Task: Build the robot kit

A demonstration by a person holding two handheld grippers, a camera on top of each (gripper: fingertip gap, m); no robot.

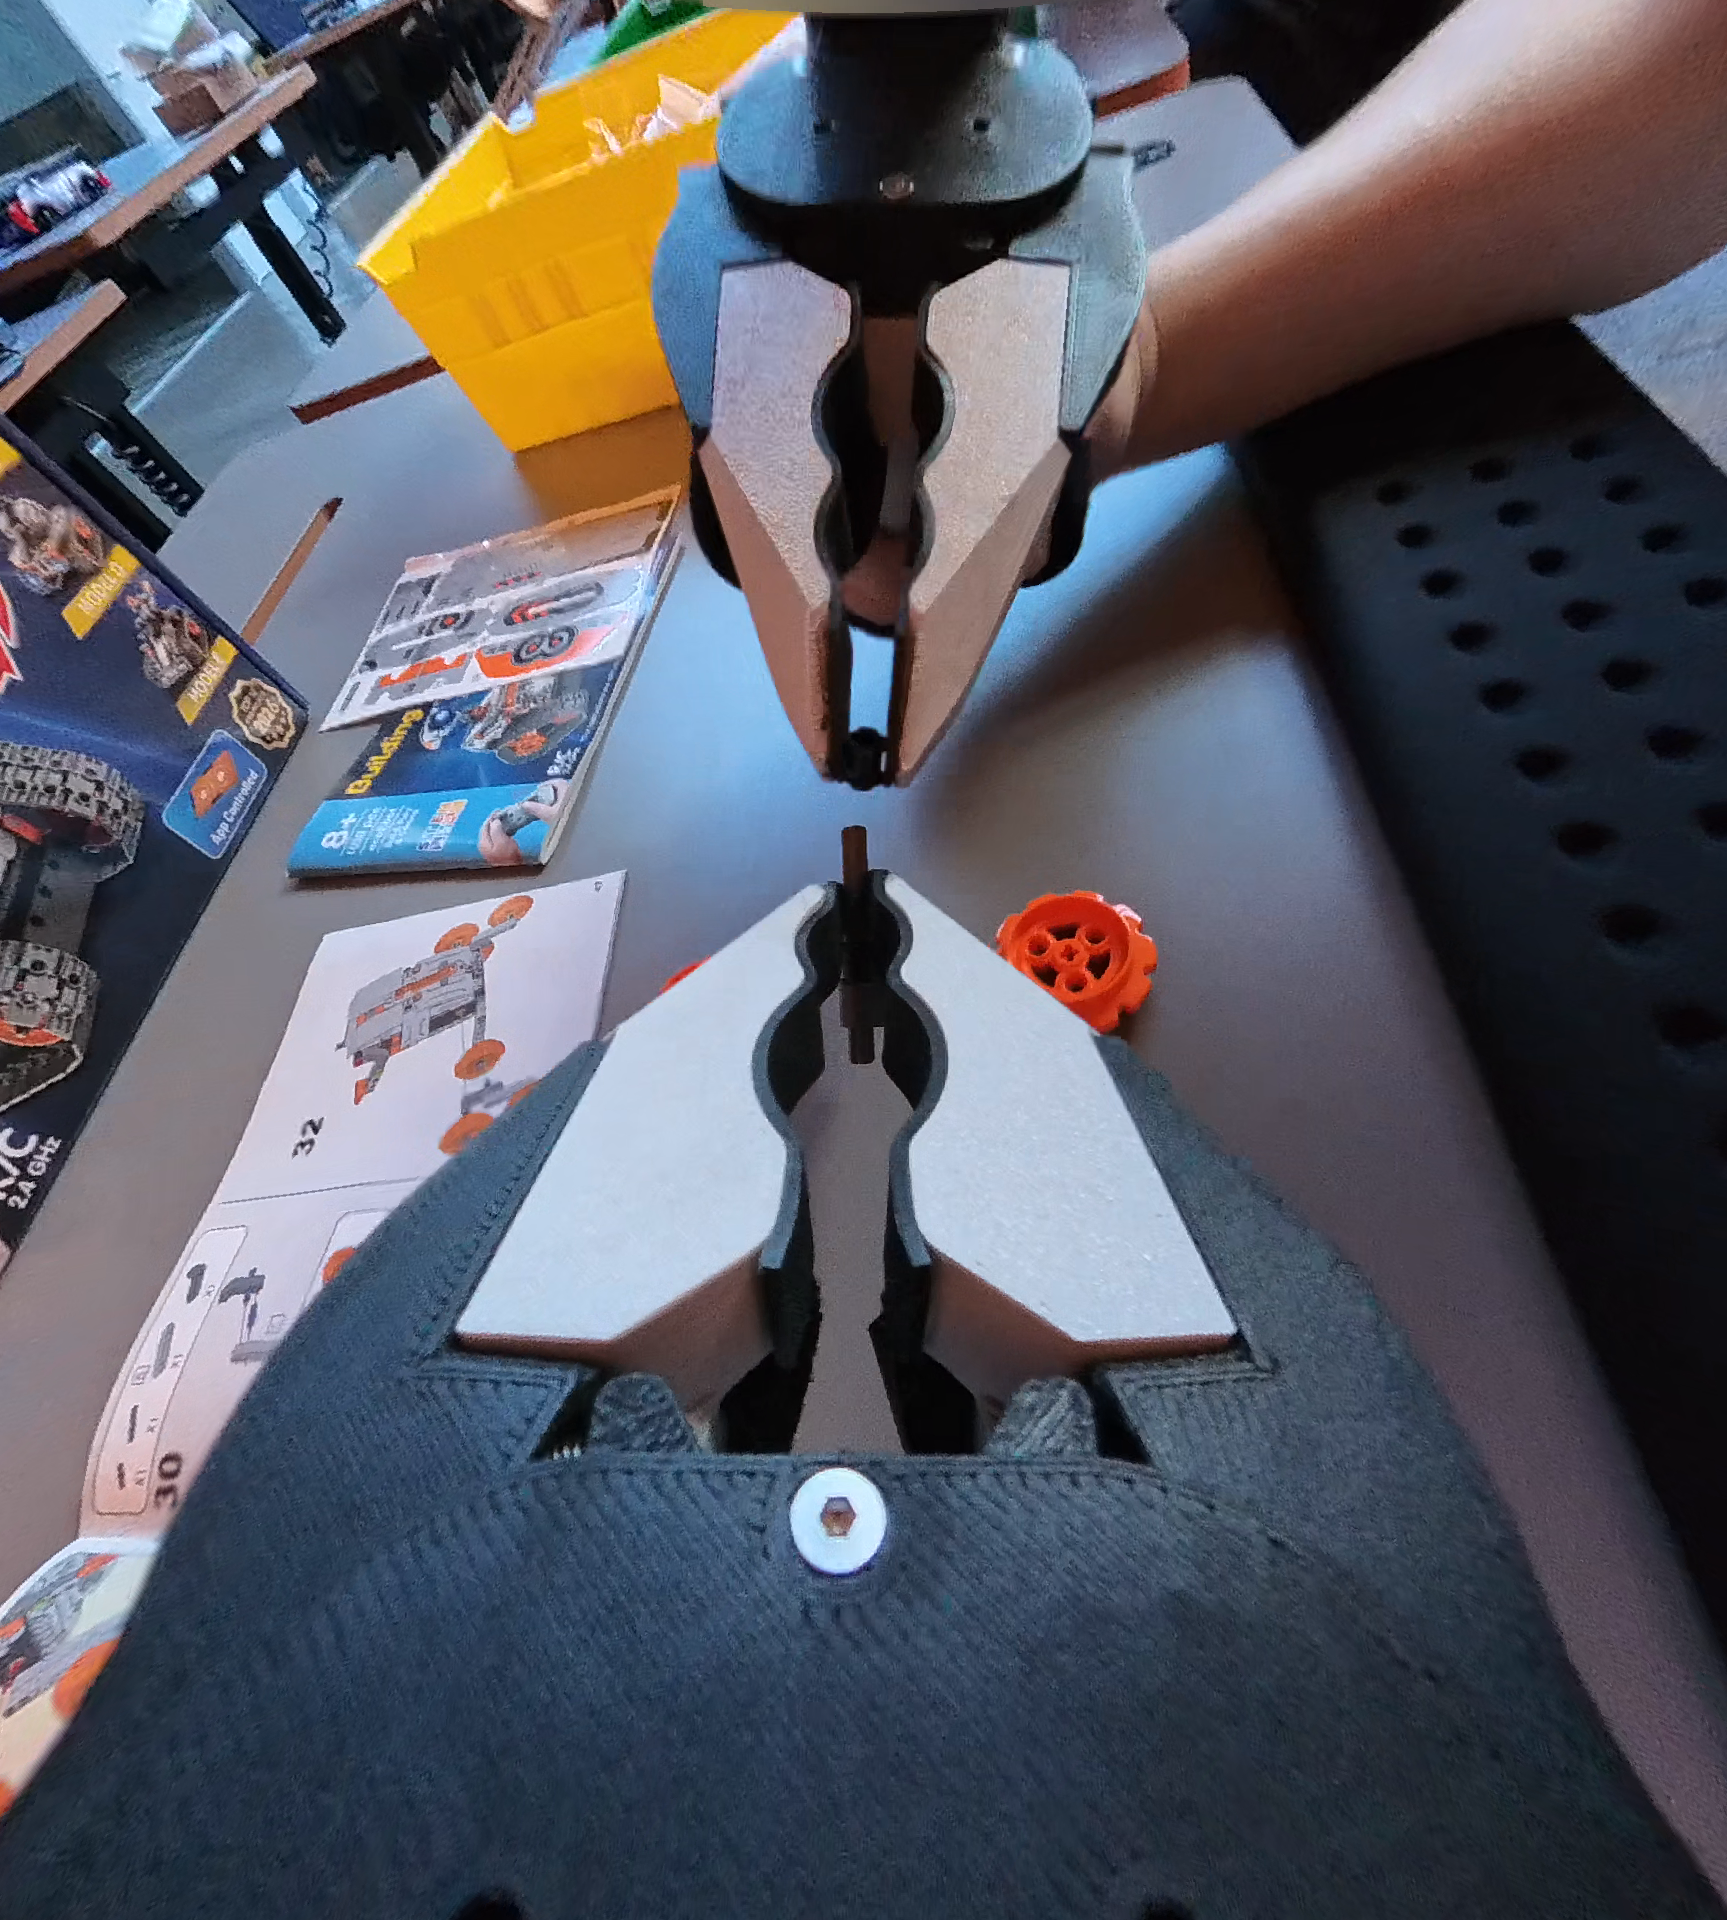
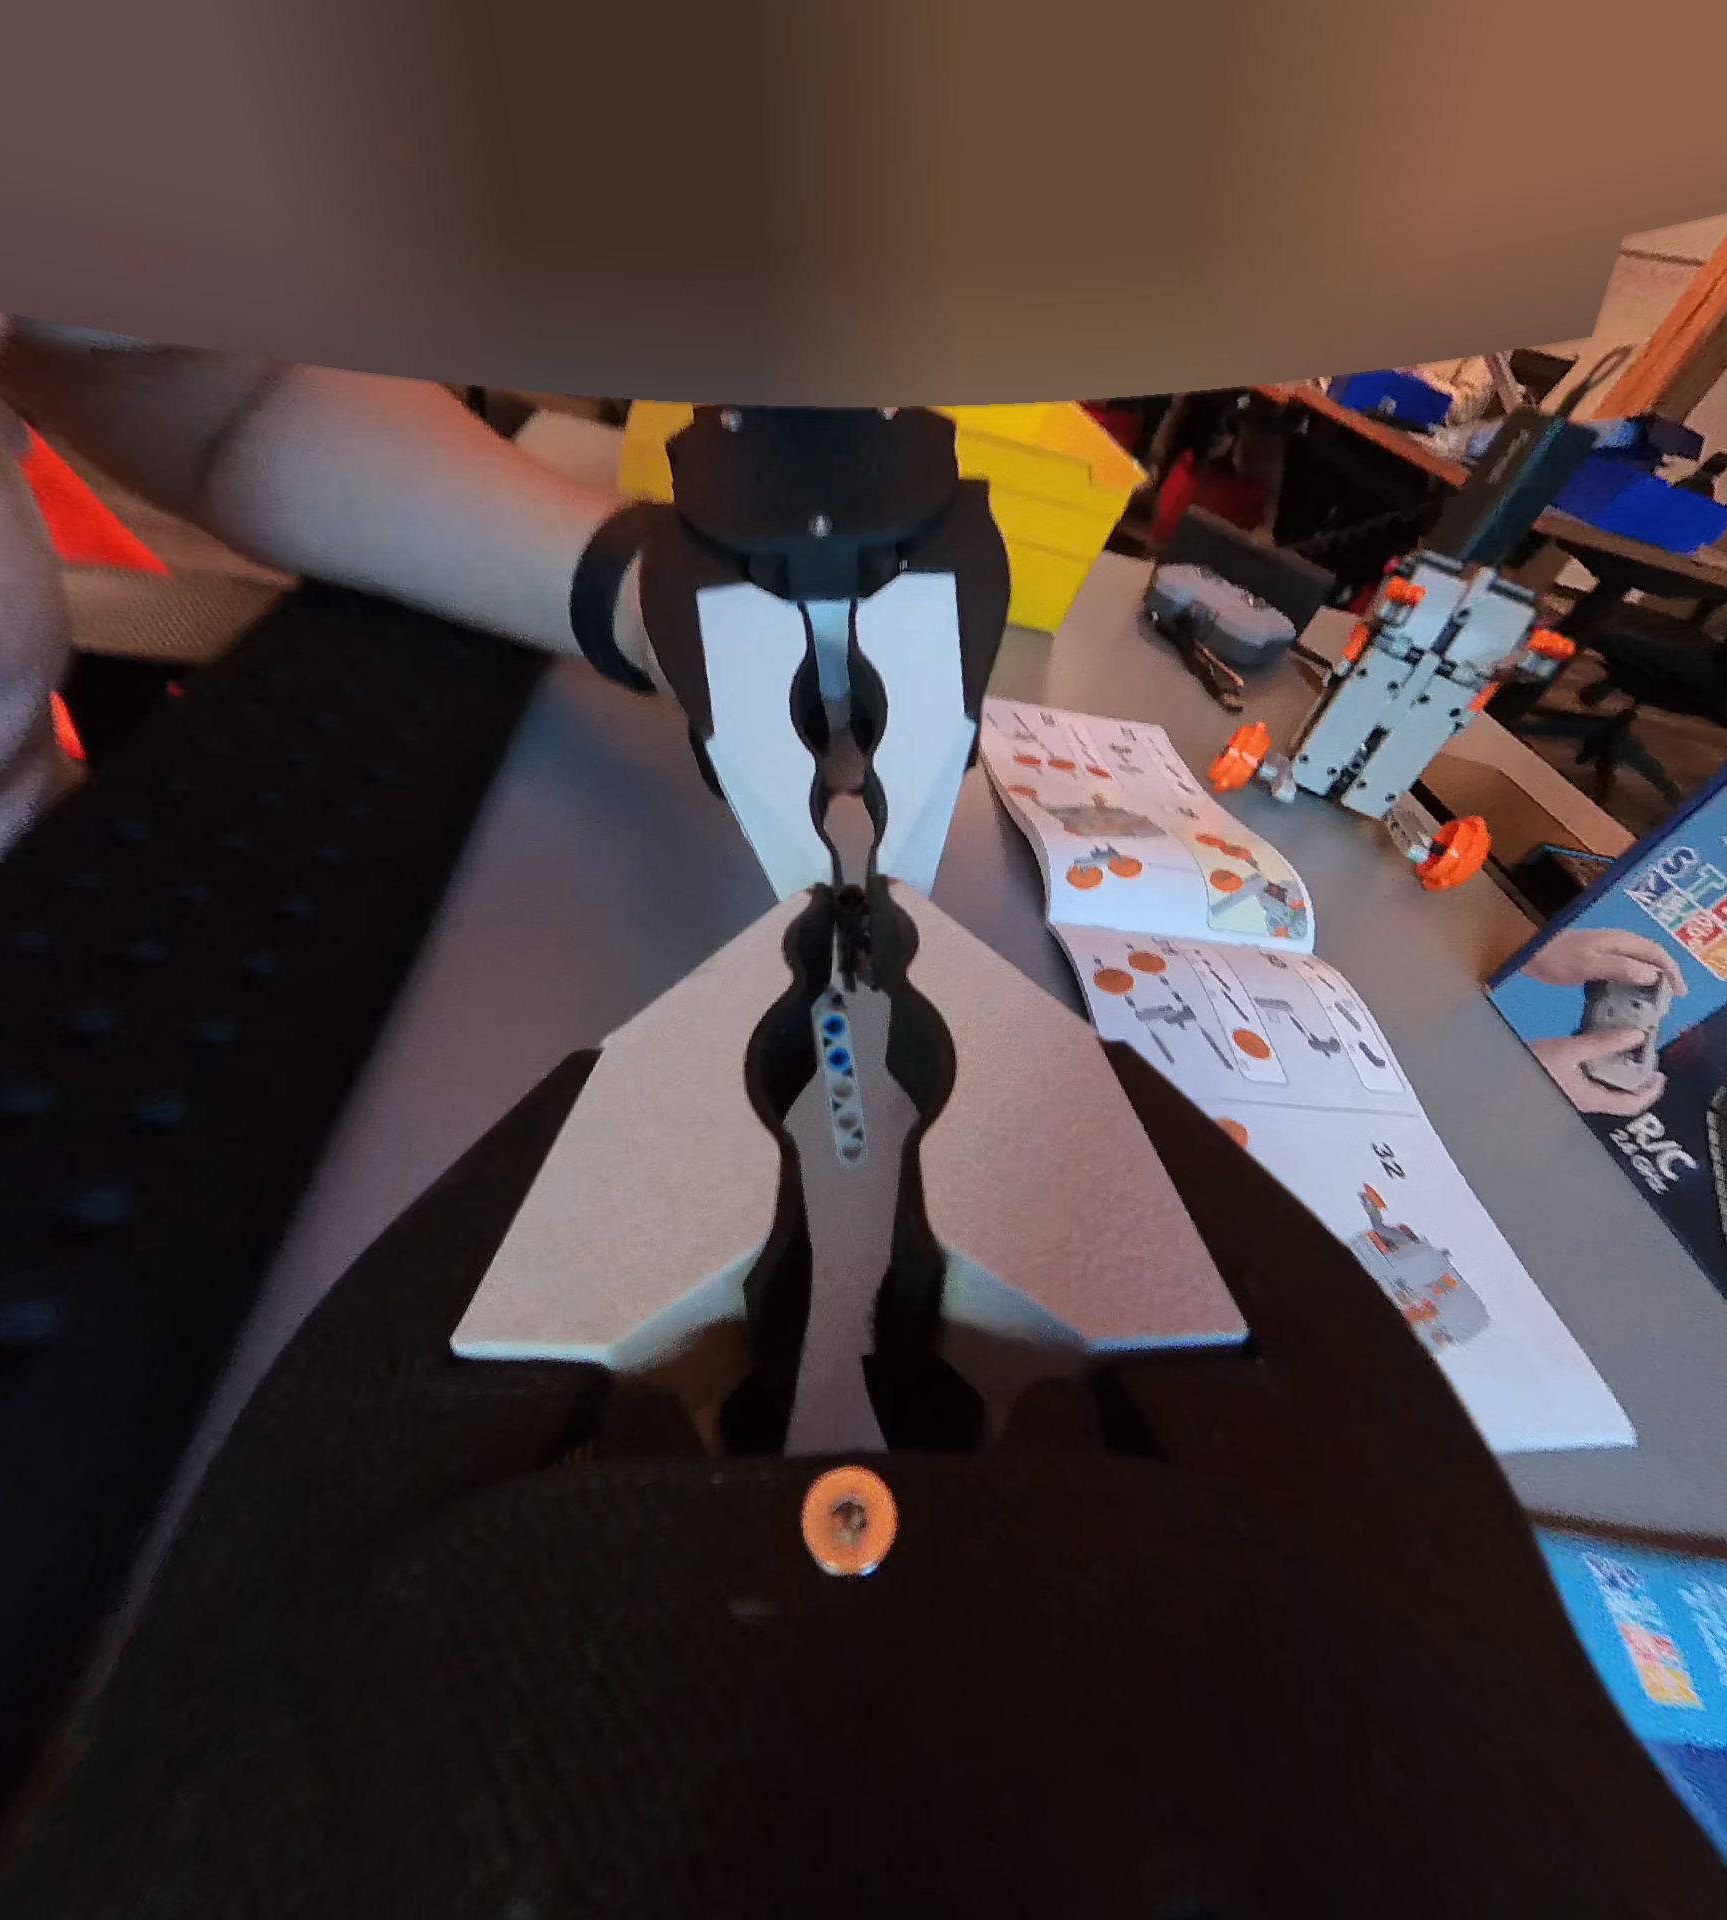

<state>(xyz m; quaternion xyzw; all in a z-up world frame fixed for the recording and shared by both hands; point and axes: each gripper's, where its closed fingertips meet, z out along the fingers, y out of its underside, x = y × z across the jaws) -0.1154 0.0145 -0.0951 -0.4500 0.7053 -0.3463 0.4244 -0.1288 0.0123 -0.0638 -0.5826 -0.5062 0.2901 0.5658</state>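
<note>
Left gripper (image 1: 854, 883) clamped on short dark rod (image 1: 854, 857), end jutting forward, free for mating. Right gripper (image 1: 864, 764) opposite, tip to tip, pinching small black piece (image 1: 865, 750). Orange wheel (image 1: 1075, 956) just right on table (image 1: 1098, 727); open instruction booklet (image 1: 423, 1029) left, readable.

A grey desk (image 1: 1098, 665) carries everything. On it lie an open instruction booklet (image 1: 402, 1049), a closed booklet with a blue cover (image 1: 485, 727) beyond it, and a large printed toy box (image 1: 59, 831) at the far left. An orange toothed wheel (image 1: 1075, 958) sits flat on the bare surface. A yellow bin (image 1: 547, 281) stands farther back. A black perforated mat (image 1: 1586, 727) runs along the desk's right side. In the right wrist view, a partly built grey and orange model (image 2: 1399, 707) stands beyond the open booklet.
</note>
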